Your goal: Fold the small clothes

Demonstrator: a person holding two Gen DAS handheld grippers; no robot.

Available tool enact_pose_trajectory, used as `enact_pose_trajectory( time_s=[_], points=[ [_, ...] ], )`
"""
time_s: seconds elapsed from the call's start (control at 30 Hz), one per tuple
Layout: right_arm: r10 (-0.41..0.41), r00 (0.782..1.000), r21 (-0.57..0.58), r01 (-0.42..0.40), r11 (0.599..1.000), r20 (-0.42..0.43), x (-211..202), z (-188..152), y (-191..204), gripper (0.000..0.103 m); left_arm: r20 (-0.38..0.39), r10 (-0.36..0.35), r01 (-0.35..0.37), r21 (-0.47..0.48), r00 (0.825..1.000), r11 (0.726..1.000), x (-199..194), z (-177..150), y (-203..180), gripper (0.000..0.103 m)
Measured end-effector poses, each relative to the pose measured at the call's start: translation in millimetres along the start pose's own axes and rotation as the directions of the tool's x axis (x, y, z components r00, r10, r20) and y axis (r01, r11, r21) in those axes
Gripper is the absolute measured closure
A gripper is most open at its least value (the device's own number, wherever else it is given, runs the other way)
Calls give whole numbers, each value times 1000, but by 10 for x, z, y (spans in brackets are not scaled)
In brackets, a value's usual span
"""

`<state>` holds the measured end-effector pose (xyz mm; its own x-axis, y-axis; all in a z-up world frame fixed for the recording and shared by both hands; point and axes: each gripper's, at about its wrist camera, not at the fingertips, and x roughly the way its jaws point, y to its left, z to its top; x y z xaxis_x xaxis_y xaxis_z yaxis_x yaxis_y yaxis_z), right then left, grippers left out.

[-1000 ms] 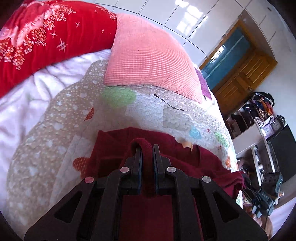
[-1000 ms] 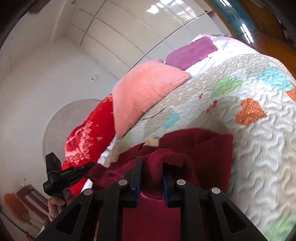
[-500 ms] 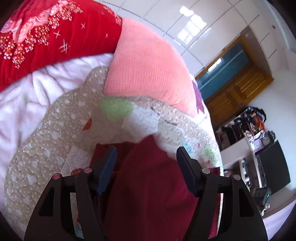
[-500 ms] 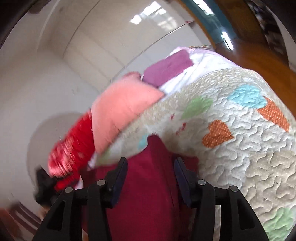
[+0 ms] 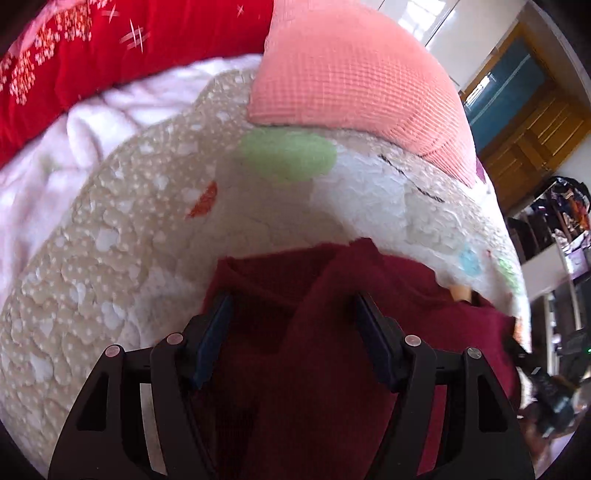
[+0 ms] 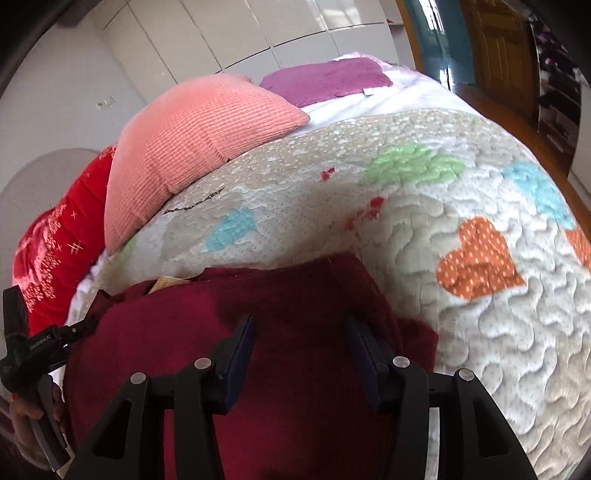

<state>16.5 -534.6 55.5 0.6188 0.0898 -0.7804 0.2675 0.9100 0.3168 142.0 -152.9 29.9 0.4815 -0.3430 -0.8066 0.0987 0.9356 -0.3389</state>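
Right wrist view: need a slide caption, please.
Open right gripper above a dark red knit garment on a heart-patterned quilt, pink ribbed pillow behind.

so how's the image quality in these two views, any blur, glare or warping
Left wrist view: soft motion blur on the heart-patterned quilt; strong fisheye bending. Right wrist view: sharper, glare streaks on the glossy white wardrobe doors, quilt bulges like a dome. In both, the dark red knit garment looks evenly lit.

Cream quilted bedspread [image 6: 424, 258] with orange, green and blue heart patches, spread over the bed. Salmon-pink waffle-knit pillow [image 5: 354, 70] resting on its far edge. Beside it, red floral blanket [image 5: 92, 48]; beyond, purple fleece cloth [image 6: 325, 79]. Wooden cabinet [image 5: 532, 125] at the wall.
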Motion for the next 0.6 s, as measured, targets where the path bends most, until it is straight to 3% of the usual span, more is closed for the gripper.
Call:
enact_pose_trajectory(
  time_s=[0.2,0.37,0.6],
  points=[
    [-8,1000,7,8,1000,29,-240,-47,38,54,30,27,-28,35,999,999,-175,-46,-10,36],
    [84,996,-67,-83,994,26,-635,-323,316,54,78,60,-67,90,995,994,-499,-181,-28,36],
    [143,989,-131,-147,980,-40,-411,-560,800,54,106,95,-111,159,990,981,-867,-484,-85,36]
  ],
)
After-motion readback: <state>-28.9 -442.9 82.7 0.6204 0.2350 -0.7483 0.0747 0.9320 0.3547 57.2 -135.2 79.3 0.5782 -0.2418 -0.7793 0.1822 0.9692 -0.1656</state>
